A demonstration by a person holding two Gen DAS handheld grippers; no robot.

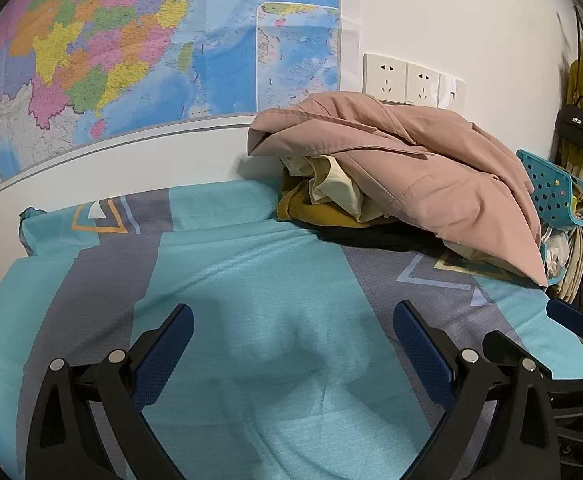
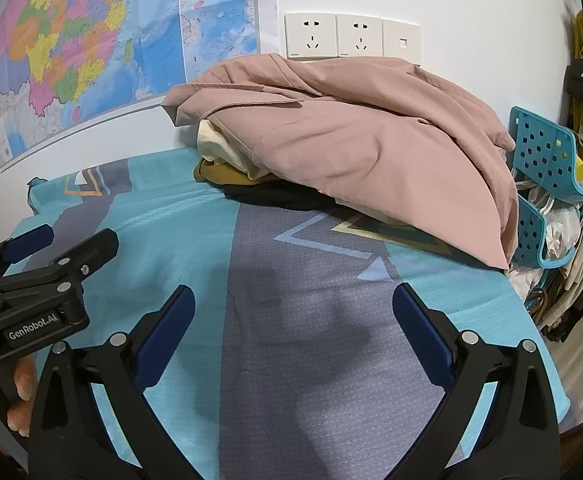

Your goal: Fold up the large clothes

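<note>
A pile of clothes lies at the far right of the bed against the wall. On top is a large pink jacket [image 1: 423, 172] [image 2: 363, 144]. Under it show a cream garment [image 1: 335, 188] [image 2: 219, 148], a mustard one [image 1: 315, 210] [image 2: 223, 174] and a black one [image 1: 371, 236] [image 2: 287, 196]. My left gripper [image 1: 293, 316] is open and empty above the teal and grey bedsheet [image 1: 251, 280], short of the pile. My right gripper [image 2: 293, 300] is open and empty, also short of the pile. The left gripper [image 2: 65, 240] also shows at the left of the right wrist view.
A wall map [image 1: 111, 60] and wall sockets [image 1: 407, 80] are behind the bed. A blue perforated rack [image 2: 547, 160] with clothes and bags stands off the bed's right edge. A black handbag [image 1: 577, 128] hangs on the wall.
</note>
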